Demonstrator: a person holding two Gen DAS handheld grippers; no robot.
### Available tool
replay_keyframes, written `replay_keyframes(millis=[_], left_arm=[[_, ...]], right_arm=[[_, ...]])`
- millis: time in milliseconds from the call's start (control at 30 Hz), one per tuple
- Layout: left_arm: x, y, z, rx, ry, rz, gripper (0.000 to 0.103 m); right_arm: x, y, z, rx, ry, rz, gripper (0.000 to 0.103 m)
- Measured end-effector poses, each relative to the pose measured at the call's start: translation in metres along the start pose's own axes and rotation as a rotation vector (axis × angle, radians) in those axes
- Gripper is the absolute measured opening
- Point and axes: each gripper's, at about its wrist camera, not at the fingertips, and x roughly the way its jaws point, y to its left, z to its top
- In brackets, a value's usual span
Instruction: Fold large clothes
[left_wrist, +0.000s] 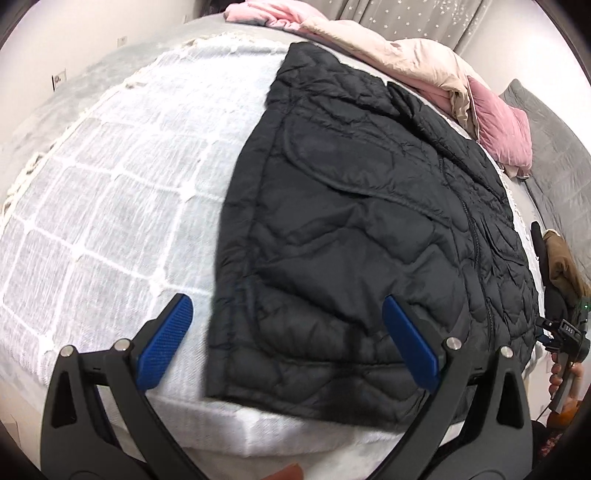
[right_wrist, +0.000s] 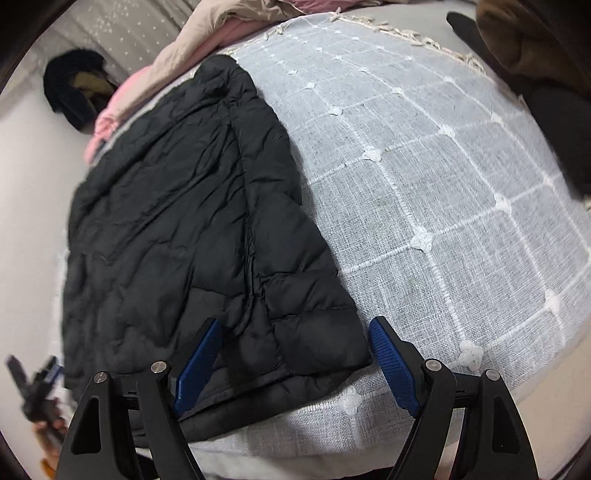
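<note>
Right wrist: black jacket (right_wrist: 177, 236) beside crumpled bedding (right_wrist: 207, 40) on checked cover (right_wrist: 443, 184).

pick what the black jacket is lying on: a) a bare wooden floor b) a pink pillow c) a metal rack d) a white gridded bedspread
d, the jacket lies flat on the white bedspread with its raised grid pattern, which also shows beside it in the right wrist view; the pink pillow sits apart, beyond the jacket's far edge.
</note>
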Motion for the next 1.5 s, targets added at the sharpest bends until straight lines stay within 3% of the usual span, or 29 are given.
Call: replay_keyframes(millis=[167,367,433,533,567,633,667,700,800,900,1033,1167,1500], left_arm=[[0.006,0.019,-0.005,-0.059,0.086,-0.077,0.102],[0.006,0.025,-0.011,-0.106,0.124,-0.219,0.102],[0.009,0.017,-0.015,-0.062,0.139,-0.208,0.102],[0.009,0.007,-0.016,-0.009,0.139,-0.181,0.097],[0.009,0.004,-0.017,0.004,0.141,-0.174,0.09],[0.01,-0.002,-0.019,0.022,0.14,-0.171,0.079],[0.009,-0.005,-0.02,0.033,0.132,-0.168,0.068],[0.009,-0.008,-0.02,0.038,0.13,-0.182,0.051],[0.011,-0.01,-0.021,0.005,0.145,-0.266,0.018],[-0.002,-0.017,-0.019,0.003,0.085,-0.299,0.012],[-0.046,-0.027,-0.01,0.022,-0.099,-0.4,0.01],[-0.08,-0.04,-0.005,0.037,-0.208,-0.44,0.009],[-0.181,-0.051,-0.013,0.091,-0.372,-0.558,0.008]], right_arm=[[-0.005,-0.019,0.001,0.096,0.002,0.088,0.082],[-0.003,-0.018,0.003,0.115,-0.026,0.032,0.082],[0.001,-0.01,0.003,0.096,-0.037,0.002,0.084],[0.003,-0.006,-0.001,0.097,-0.04,0.028,0.082],[0.003,-0.004,-0.003,0.091,-0.041,0.034,0.08],[0.004,-0.003,-0.005,0.099,-0.025,0.083,0.058],[0.006,-0.003,-0.006,0.113,-0.011,0.123,0.048],[0.01,-0.005,-0.007,0.137,0.021,0.186,0.032],[0.014,-0.007,-0.007,0.169,0.044,0.263,0.015],[0.0,-0.002,-0.006,0.165,-0.005,0.336,0.01],[-0.034,0.006,-0.001,0.146,-0.12,0.442,0.008],[-0.073,0.015,0.0,0.113,-0.234,0.53,0.007],[-0.172,0.003,-0.019,0.089,-0.507,0.624,0.005]])
